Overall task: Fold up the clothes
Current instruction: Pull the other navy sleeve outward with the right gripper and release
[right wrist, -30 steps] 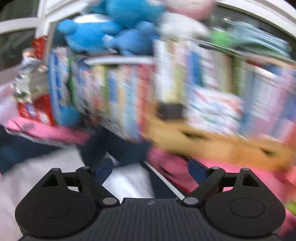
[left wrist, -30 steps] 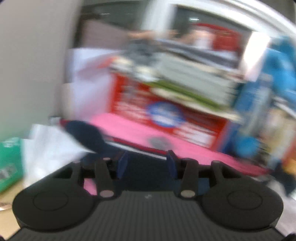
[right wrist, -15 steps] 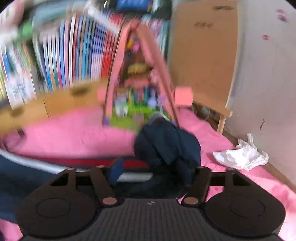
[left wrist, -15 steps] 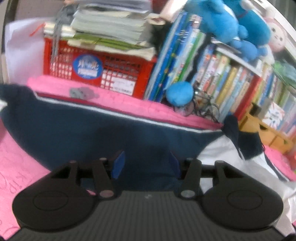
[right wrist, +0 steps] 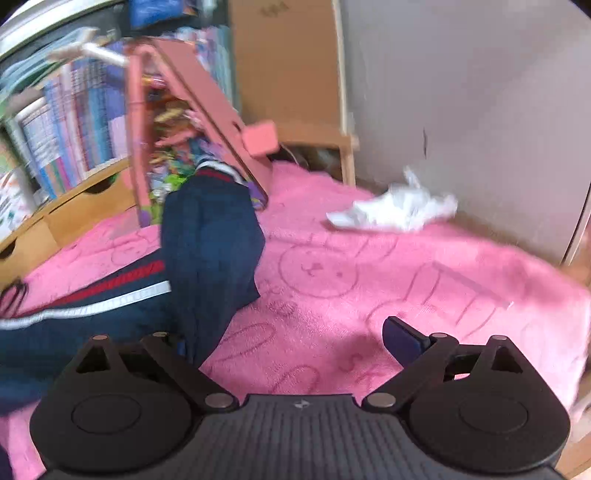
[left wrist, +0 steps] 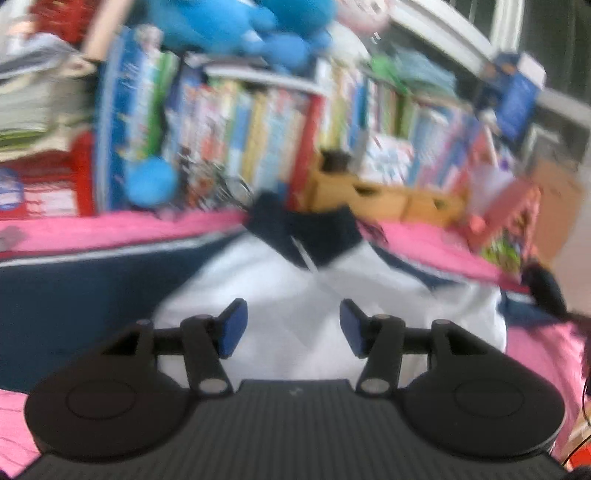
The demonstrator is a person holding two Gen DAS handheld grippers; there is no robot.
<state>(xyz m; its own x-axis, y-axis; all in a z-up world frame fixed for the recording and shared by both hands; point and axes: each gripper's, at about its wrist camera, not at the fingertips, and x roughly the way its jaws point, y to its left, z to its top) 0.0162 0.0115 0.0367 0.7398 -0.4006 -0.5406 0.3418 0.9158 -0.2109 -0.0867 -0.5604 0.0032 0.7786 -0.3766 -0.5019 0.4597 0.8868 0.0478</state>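
Observation:
A navy and white jacket lies spread on a pink blanket (right wrist: 369, 266). In the left wrist view its white body (left wrist: 295, 288) fills the middle, with the navy collar (left wrist: 306, 236) behind and a navy sleeve (left wrist: 74, 295) stretching left. My left gripper (left wrist: 291, 326) hovers open over the white body, nothing between its blue pads. In the right wrist view the other navy sleeve (right wrist: 210, 236) lies folded across the blanket, its striped cuff (right wrist: 218, 170) at the far end. My right gripper (right wrist: 291, 343) is open wide; its left fingertip is hidden at the sleeve's edge.
Behind the blanket stand a packed bookshelf (left wrist: 258, 122) with blue plush toys (left wrist: 236, 26) on top, a red crate (left wrist: 48, 184), wooden drawers (left wrist: 388, 195) and a leaning pink toy frame (right wrist: 199, 110). A crumpled white tissue (right wrist: 395, 206) lies near the wall.
Left gripper opened wider and swung right, from the navy sleeve to the white body. Right gripper opened and let go of the bunched sleeve, which now lies flat on the blanket.

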